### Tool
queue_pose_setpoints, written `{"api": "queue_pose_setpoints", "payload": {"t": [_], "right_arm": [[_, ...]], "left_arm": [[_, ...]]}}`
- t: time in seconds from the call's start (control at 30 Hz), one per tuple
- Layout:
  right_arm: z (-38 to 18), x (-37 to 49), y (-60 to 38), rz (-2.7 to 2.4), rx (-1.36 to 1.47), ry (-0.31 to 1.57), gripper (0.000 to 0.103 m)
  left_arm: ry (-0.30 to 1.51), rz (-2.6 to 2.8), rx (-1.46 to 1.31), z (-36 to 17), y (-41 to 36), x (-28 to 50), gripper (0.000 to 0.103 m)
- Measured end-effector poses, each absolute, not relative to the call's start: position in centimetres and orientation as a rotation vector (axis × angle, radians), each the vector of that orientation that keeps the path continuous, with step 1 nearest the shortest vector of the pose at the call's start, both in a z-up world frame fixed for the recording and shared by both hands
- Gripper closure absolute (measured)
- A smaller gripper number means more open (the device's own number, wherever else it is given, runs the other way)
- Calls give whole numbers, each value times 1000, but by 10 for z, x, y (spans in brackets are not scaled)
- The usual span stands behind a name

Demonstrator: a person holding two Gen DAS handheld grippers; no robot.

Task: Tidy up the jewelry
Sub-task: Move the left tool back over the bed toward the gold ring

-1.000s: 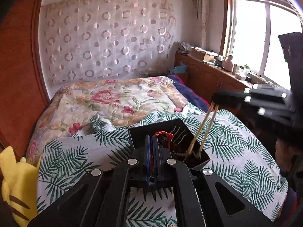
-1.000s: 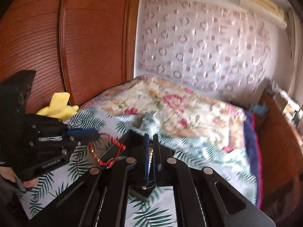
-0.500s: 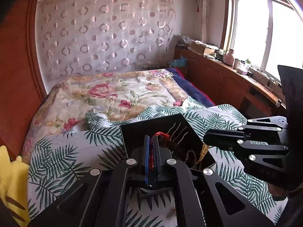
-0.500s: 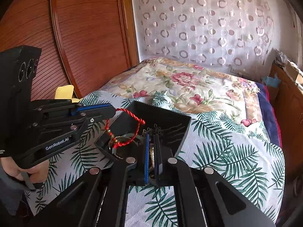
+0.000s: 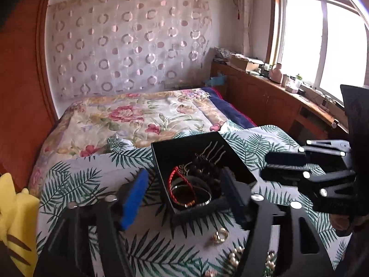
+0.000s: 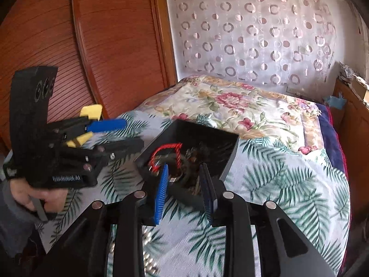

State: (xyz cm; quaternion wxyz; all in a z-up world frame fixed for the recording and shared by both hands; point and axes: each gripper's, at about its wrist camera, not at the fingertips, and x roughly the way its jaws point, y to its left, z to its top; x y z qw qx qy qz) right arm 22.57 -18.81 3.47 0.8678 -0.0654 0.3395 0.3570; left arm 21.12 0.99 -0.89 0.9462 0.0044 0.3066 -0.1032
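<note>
An open black box (image 5: 184, 139) sits on the palm-print cover. In it lie a red cord bracelet (image 5: 175, 182), a silver bangle (image 5: 203, 202) and dark beads (image 5: 207, 164). My left gripper (image 5: 184, 196) hovers over the box's near end; its jaws are opening and grip nothing. My right gripper (image 6: 184, 184) is just over the box (image 6: 207, 133); its jaws are opening too, and nothing is pressed between the pads. The red bracelet (image 6: 166, 152) lies beyond them. Each gripper shows in the other's view: the right gripper (image 5: 265, 165) and the left gripper (image 6: 135, 133).
A gold ring (image 5: 220, 235) and loose pearls (image 5: 235, 256) lie on the cover in front of the box. A yellow plush (image 6: 91, 113) sits at the left by the wooden wardrobe. A hand (image 6: 34, 194) holds the left gripper. Wooden cabinets run under the window on the right.
Both grippers sank toward the box and went from shut to open. The red bracelet left the left jaws and now lies in the box. The beaded necklace has left the right jaws.
</note>
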Motion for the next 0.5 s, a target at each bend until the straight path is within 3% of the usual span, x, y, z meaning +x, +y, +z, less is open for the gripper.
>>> {"api": "queue_pose_setpoints", "payload": {"t": [0.2,0.3,0.5], "right_arm": [[8,182,-193,801,-179,779,73],[-6,164,-193,819,-206,817,80],[-29,141,-196,823,-244,860,83]], "left_arm": [[632,-220,-25,-16,22,180,33],[642,-217,-34,-24,27,165,32],[667,-206,-64,-39,37,140,27]]}}
